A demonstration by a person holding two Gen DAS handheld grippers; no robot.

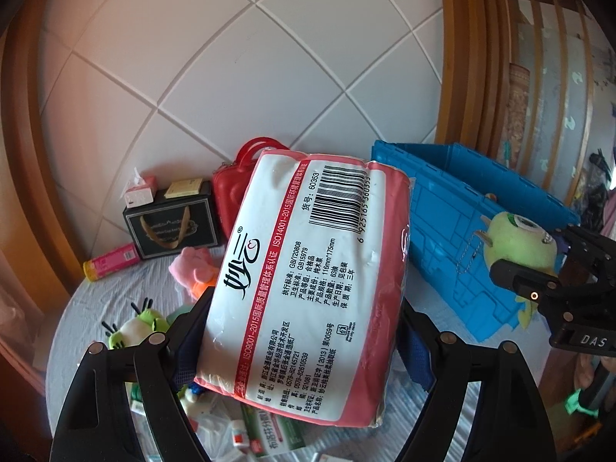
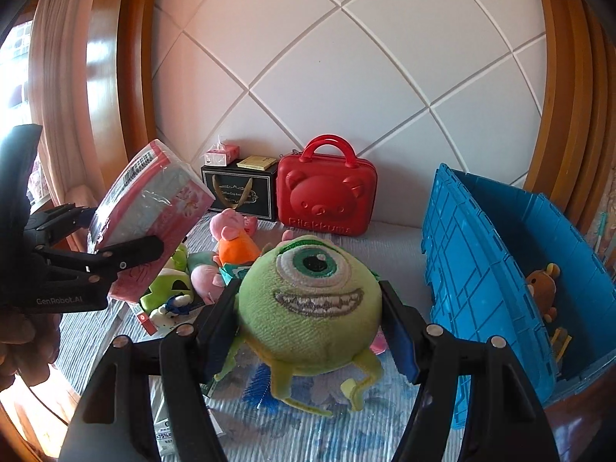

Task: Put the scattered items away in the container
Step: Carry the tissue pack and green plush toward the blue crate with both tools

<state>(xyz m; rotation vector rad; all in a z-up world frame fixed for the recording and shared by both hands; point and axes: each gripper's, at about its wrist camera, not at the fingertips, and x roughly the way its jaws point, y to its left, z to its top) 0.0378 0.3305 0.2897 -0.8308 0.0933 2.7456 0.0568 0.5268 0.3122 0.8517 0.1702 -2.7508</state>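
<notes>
- Tissue pack (image 1: 304, 288), a soft plastic-wrapped block in pink and white with a barcode and black printed text, sits clamped between the fingers of the left claw (image 1: 304, 331), lifted off the bed and tilted; in the right wrist view the same pack (image 2: 150, 208) hangs in the air off to the left of the right claw.
- Right claw (image 2: 310, 327) is closed onto a round green one-eyed monster plush (image 2: 308, 300), its two fingers pressing the toy's sides; the toy's thin limbs dangle below, above the blue-grey ribbed bed cover (image 2: 308, 435).
- In the left wrist view that plush (image 1: 516, 242) shows to the right of the left claw, in front of the container's outer wall.
- Blue ribbed plastic folding crate (image 2: 481, 269) stands open just to the right of the right claw; a small brown bear toy (image 2: 543, 288) lies inside it against the far wall.
- Ahead of the right claw, at the quilted white headboard (image 2: 346, 57), stands a red hard case with a bear face and handle (image 2: 327, 196); left of it a black gift box with gold ribbon (image 2: 238, 192) carries a small pink tissue box (image 2: 223, 154) and a yellow pad (image 2: 256, 163).
- Between those and the right claw lie a pink pig plush in an orange outfit (image 2: 235, 235) and a green frog-like plush (image 2: 169, 288), with loose packets around them.
- A pink and yellow tube (image 1: 111, 261) lies far left of the left claw, near the black box.
</notes>
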